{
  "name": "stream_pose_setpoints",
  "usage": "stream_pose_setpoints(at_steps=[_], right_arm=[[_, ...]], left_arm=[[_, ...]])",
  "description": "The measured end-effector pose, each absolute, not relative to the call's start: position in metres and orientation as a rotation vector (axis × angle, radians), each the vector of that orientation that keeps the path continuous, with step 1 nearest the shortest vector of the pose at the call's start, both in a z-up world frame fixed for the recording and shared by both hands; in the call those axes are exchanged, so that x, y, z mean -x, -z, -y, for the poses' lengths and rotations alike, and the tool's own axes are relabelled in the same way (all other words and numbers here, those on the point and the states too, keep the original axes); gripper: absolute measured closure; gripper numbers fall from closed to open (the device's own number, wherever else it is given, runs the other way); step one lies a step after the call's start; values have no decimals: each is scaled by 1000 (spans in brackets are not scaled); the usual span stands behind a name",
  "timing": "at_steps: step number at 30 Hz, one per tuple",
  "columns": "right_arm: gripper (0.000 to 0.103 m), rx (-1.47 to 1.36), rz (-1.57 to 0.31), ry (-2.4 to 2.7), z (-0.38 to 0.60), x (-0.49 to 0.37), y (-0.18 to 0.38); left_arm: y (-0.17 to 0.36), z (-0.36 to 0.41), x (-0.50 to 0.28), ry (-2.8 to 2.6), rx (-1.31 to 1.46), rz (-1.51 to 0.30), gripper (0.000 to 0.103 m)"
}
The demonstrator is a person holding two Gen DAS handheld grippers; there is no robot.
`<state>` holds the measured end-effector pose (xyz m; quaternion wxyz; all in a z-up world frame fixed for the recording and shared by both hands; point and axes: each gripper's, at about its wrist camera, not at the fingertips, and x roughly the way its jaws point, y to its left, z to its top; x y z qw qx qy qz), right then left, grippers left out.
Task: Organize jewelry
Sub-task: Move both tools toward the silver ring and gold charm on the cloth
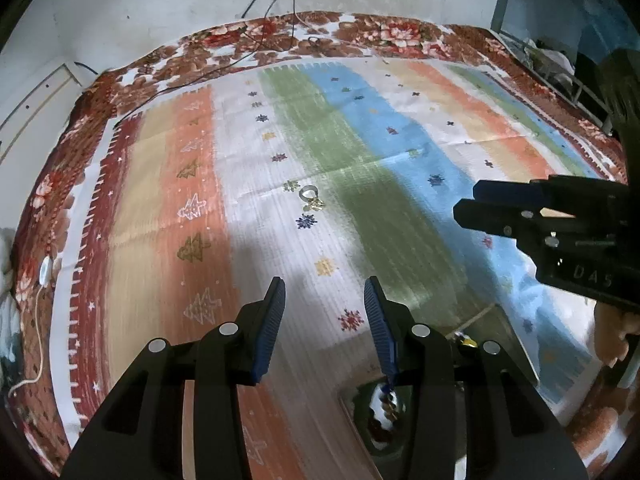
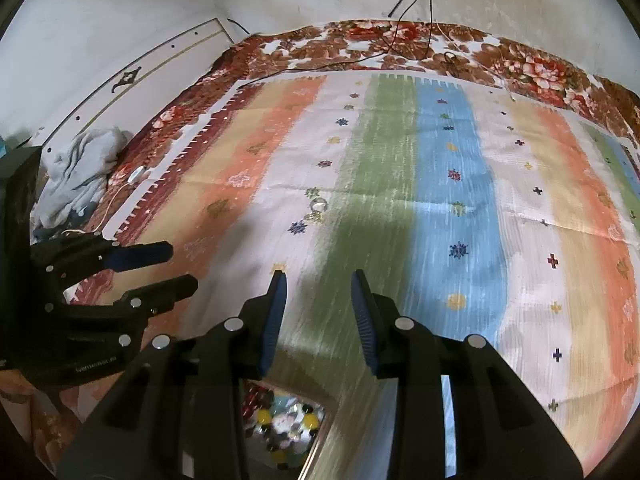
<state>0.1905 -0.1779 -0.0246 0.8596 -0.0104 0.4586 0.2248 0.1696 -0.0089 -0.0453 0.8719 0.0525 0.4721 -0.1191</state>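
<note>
At the far left of the bed a white cord switch [image 1: 45, 270] lies on the flowered blanket [image 1: 60, 160], well away from the work. Over the blanket lies the striped cloth [image 1: 200, 184], and on its white stripe beside the green one rest the ring [image 1: 309, 191] and, touching it on the near side, a small gold charm [image 1: 316, 204].

Our left claw [image 1: 325, 300] hangs spread and empty above the white stripe, short of the jewelry. Further right, our right claw [image 2: 319, 280] is also parted with nothing between its pads, aimed along the green stripe. Close under both claws sits the box [image 2: 320, 432] with colourful pieces inside, its edge partly hidden by the claws.

We judge the step to be reaching for the ring. To do it well, we should bring the left claw down so the pads straddle the ring, not the charm, and close gently so the cloth does not bunch up.
</note>
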Motion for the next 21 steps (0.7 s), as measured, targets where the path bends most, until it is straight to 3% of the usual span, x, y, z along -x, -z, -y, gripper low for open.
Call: stream_pose_setpoints(at_steps=[21], right_arm=[[68,35,-1077,-472,163,-266,61]], left_arm=[[101,16,-255,257,-193,-1098,62]])
